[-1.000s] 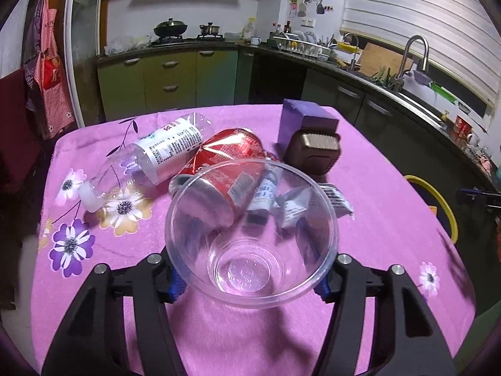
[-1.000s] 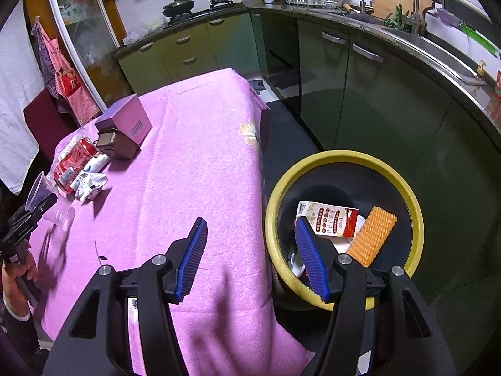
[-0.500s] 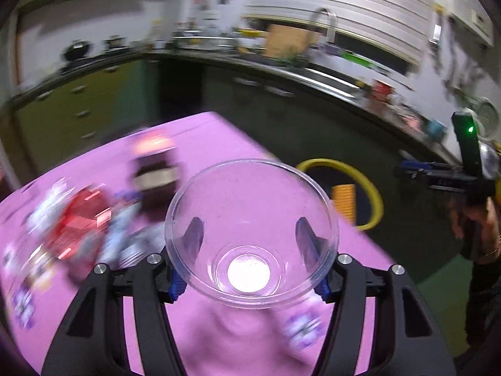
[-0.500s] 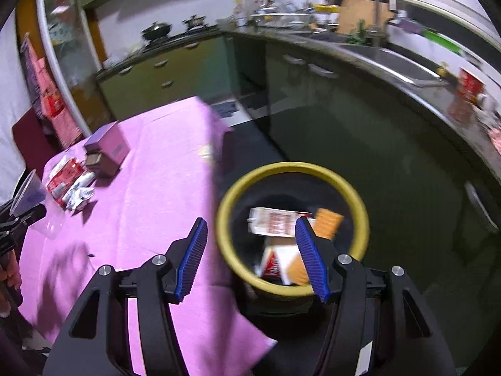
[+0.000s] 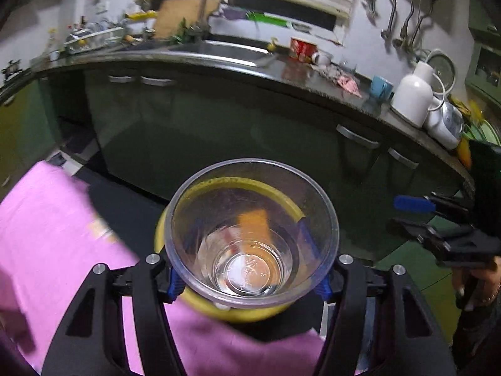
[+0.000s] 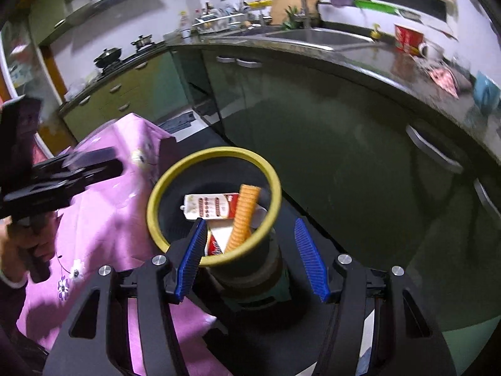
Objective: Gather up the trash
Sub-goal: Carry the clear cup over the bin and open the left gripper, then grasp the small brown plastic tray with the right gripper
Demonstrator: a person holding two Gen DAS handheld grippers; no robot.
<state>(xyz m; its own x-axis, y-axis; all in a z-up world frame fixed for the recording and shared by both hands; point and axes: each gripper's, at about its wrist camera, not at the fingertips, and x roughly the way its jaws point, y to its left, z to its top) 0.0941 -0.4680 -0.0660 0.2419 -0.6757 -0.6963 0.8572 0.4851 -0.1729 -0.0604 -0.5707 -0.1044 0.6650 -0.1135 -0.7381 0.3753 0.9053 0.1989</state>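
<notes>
A clear plastic cup [image 5: 281,194] sits between the blue pads of my left gripper [image 5: 249,241], mouth toward the camera. The jaws are opening, and the pads still touch the cup's sides. Straight below it is the yellow-rimmed trash bin [image 5: 238,315]. In the right wrist view the bin [image 6: 216,152] holds a white carton [image 6: 209,208], an orange ridged piece [image 6: 244,219] and other wrappers. My right gripper [image 6: 250,228] hangs open and empty over the bin's near rim. My left gripper [image 6: 106,164] enters at the left of this view, and the cup cannot be made out there.
The table with its pink flowered cloth [image 6: 109,219] borders the bin on the left. Dark cabinets [image 5: 219,125] and a counter with a sink [image 5: 225,48], a white jug [image 5: 410,94] and a blue mug [image 5: 382,87] curve behind. A hand [image 5: 476,282] grips the right tool.
My left gripper has swung with the cup away from the trash on the table to above the bin. The right gripper has shifted so the bin sits between its fingers.
</notes>
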